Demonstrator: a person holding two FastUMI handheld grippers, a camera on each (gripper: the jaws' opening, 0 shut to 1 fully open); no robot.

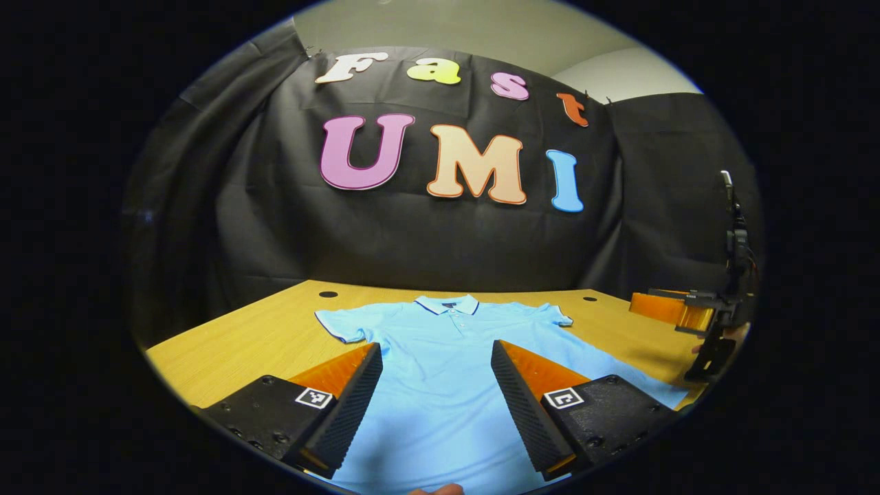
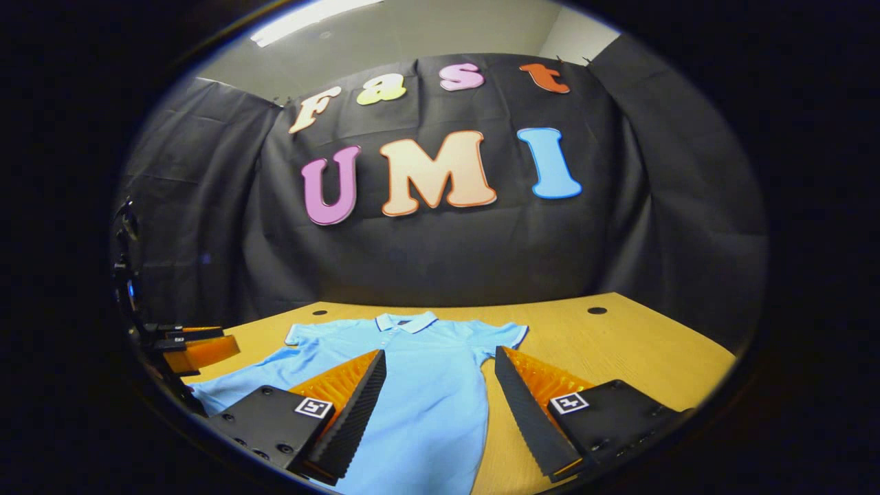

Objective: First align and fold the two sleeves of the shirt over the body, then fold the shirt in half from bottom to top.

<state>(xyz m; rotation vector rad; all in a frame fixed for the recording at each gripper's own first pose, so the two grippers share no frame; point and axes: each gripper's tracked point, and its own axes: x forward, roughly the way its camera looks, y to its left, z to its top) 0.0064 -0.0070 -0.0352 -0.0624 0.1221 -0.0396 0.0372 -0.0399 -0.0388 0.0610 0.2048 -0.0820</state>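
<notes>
In the left gripper view, the left gripper [image 1: 436, 405] hangs above the lower part of the shirt [image 1: 440, 357] with its fingers [image 1: 357, 405] wide apart and nothing between them. A bit of a hand [image 1: 440, 489] shows at the very bottom edge below them. The shirt lies flat and face up on the table [image 1: 261, 337], hem toward the camera and collar [image 1: 447, 304] toward the booth wall, with both short sleeves spread out to the sides: one sleeve [image 1: 340, 324] on the left of this view, the other sleeve [image 1: 558, 316] on its right. Neither sleeve is folded over the body. At the right edge of this view the right gripper [image 1: 677, 309] hovers over the table just beside the shirt's side; whether it is open cannot be told from here. In the right gripper view, the right gripper [image 2: 440, 405] is likewise spread open and empty, above the shirt's [image 2: 419, 385] lower edge and the bare table [image 2: 619, 350] next to it. The collar [image 2: 409, 321] sits at the far end, and the sleeves lie flat on either side. The left gripper [image 2: 199, 347] shows at the left edge of this view, near the shirt's lower corner. Two small dark holes [image 2: 597, 311] mark the table near its far edge.
</notes>
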